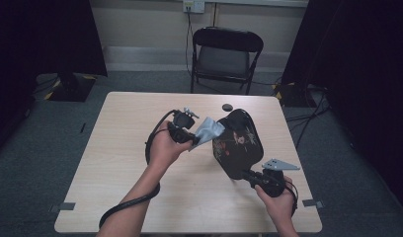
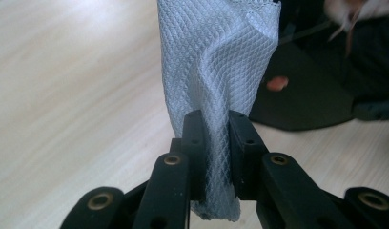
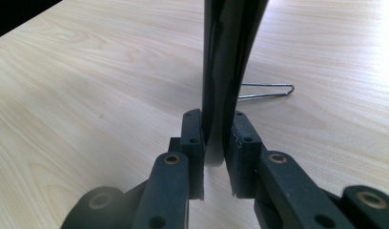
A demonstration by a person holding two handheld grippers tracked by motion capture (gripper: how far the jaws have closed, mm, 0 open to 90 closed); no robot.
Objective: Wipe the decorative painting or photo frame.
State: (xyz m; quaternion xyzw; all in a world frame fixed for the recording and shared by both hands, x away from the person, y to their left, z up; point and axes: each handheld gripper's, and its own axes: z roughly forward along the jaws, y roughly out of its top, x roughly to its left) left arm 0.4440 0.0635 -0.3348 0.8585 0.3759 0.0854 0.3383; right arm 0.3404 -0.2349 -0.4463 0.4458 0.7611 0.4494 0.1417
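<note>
A glossy black tray point(image 1: 237, 143) with a red and white flower pattern stands tilted up on edge over the right half of the wooden table point(image 1: 120, 148). My right gripper point(image 1: 246, 174) is shut on its near lower rim; in the right gripper view the thin black edge point(image 3: 226, 57) rises between the pads of that gripper point(image 3: 214, 119). My left gripper point(image 1: 193, 139) is shut on a pale blue-grey woven cloth point(image 1: 208, 131), which reaches the tray's left face. Seen from the left gripper view, the cloth point(image 2: 216, 62) stands up from the pinched jaws point(image 2: 215, 119), with the tray point(image 2: 316, 90) dark behind it.
A small round black object point(image 1: 227, 107) lies near the table's far edge. A thin metal wire loop point(image 3: 269, 90) lies on the wood beyond the tray's edge. A black folding chair point(image 1: 224, 57) stands past the table. Bare wood spreads across the left half.
</note>
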